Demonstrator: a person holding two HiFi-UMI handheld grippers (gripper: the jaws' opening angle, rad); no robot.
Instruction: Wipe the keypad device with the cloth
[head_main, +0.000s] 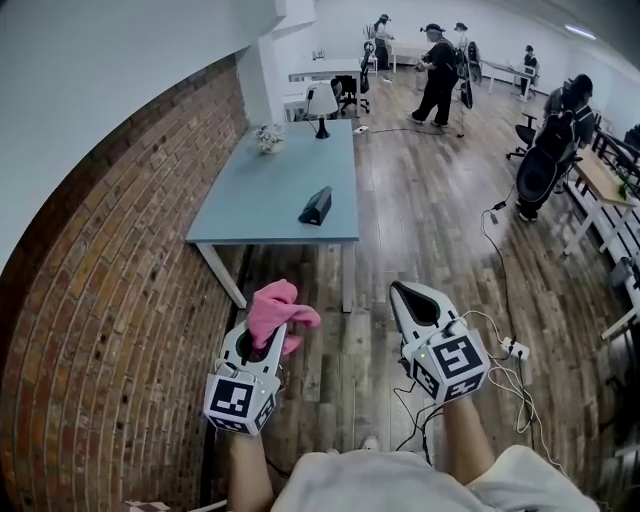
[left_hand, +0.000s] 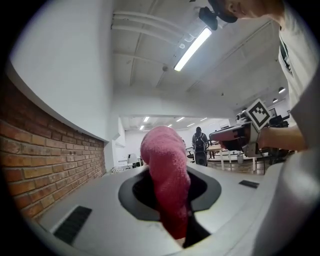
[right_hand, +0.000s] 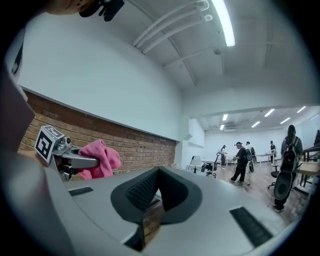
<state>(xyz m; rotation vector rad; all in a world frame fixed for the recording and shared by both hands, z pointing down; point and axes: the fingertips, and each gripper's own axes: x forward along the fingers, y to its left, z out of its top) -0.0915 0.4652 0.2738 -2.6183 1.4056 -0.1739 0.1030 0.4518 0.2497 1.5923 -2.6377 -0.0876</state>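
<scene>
Head view: long grey-blue surface (head_main: 262, 195) set against brick wall (head_main: 100, 300), on wooden floor (head_main: 430, 240); dark keypad device (head_main: 316, 206) near its front right edge, well apart from both grippers; small plant (head_main: 268, 138) and dark object (head_main: 322, 128) at far end; people (head_main: 438, 75) deeper in the room. Left gripper (head_main: 266, 330) level, fingers clamped on pink cloth (head_main: 278, 310); right gripper (head_main: 408, 298) level beside it. Left gripper view: cloth bunched upright between the closed fingers, brick wall at left, ceiling strip light (left_hand: 192, 47) above. Right gripper view: fingers pressed together, nothing between them; cloth visible at left.
</scene>
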